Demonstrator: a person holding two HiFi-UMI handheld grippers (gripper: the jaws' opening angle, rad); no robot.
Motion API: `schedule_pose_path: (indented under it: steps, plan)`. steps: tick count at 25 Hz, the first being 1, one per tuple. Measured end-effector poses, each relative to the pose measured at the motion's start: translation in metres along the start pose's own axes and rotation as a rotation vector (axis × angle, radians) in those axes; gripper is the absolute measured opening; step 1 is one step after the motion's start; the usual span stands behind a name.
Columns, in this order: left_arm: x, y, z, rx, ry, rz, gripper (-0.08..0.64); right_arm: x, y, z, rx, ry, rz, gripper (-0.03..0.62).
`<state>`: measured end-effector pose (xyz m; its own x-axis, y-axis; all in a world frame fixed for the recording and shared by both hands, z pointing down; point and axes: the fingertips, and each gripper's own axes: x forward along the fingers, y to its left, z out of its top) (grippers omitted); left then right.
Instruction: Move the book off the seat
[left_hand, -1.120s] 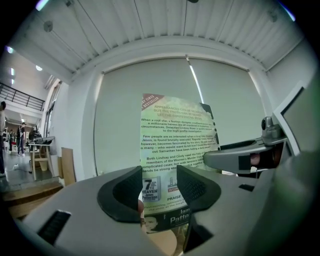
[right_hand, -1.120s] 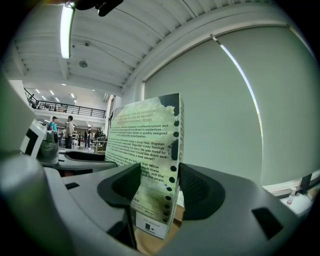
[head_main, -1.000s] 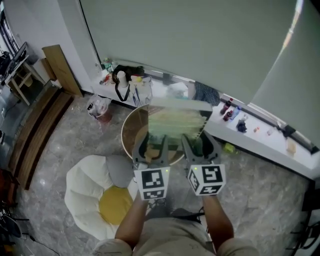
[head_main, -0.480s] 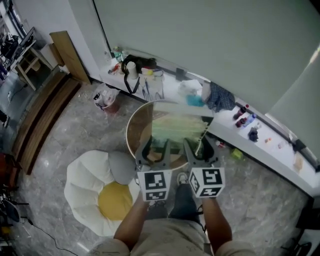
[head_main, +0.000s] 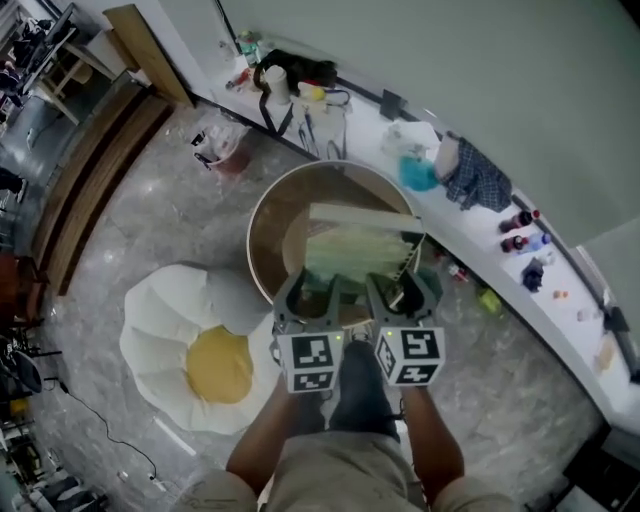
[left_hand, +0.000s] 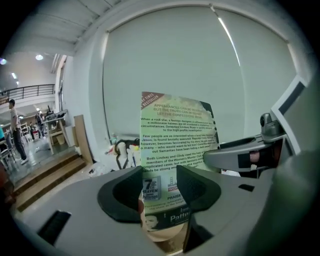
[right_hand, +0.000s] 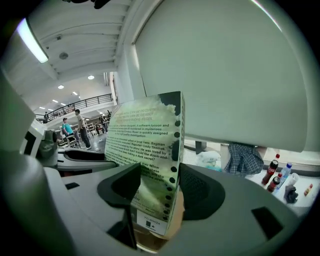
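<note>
Inspection at this moment found the book (head_main: 358, 250) clear of the seat (head_main: 165, 320) and carried by both grippers over the round wooden table (head_main: 270, 215). The seat, a white petal-shaped floor cushion with a yellow centre, lay on the marble floor to the left of the table, well apart from the book. I noted the book tilted, its pale green cover facing up towards the head camera and its near edge at the gripper tips. I could not tell whether its lower edge touched the tabletop.

The left gripper (head_main: 310, 290) had its jaws clamped on the lower part of the book, with the printed back cover rising above them in its own view. The right gripper (head_main: 402, 288) was likewise clamped on the book, its jaws set wide and closing at the edge marked with dark dots. The two grippers stood just beside each other.

A white ledge (head_main: 560, 320) ran along the wall beyond the table, carrying bottles, a blue checked cloth (head_main: 478, 180) and other small items.
</note>
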<state>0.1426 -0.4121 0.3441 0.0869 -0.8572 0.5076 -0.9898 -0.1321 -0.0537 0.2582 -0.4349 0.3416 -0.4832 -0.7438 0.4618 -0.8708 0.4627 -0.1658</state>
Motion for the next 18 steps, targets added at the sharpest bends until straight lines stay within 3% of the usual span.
schedule_pose_path:
  steps: [8, 18]
  plan:
    - [0.060, -0.004, -0.090, -0.062, 0.196, 0.041, 0.218, 0.065, -0.023, -0.089, 0.038, 0.188, 0.084, 0.252]
    - [0.129, -0.009, -0.229, -0.155, 0.370, 0.028, 0.209, 0.137, -0.042, -0.226, 0.048, 0.386, 0.132, 0.252]
